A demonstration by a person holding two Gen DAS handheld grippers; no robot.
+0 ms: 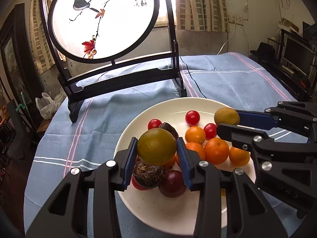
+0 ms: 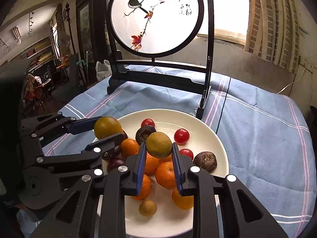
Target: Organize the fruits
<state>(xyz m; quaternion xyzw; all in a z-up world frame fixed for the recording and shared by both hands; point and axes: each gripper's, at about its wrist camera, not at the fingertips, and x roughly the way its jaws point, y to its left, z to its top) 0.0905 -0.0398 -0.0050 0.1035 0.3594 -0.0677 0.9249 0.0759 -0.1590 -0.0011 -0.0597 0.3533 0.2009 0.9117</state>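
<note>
1. Left wrist view: white plate (image 1: pixel 138 208) sat near on the blue cloth (image 1: pixel 227 79), bare cloth open to its left and far right. The framed bird screen (image 1: pixel 103 19) stood far left. Left gripper (image 1: pixel 157 148) pointed down over the plate's left half, clenched on a green-yellow fruit (image 1: pixel 156 146) above the piled fruit. Right gripper (image 1: pixel 227 122) reached in from the right, gripping a smaller greenish fruit (image 1: pixel 226 116).

2. Right wrist view: right gripper (image 2: pixel 158 148) grasped its fruit (image 2: pixel 158 144) over the oranges (image 2: pixel 166 175); cloth open to the right.
</note>
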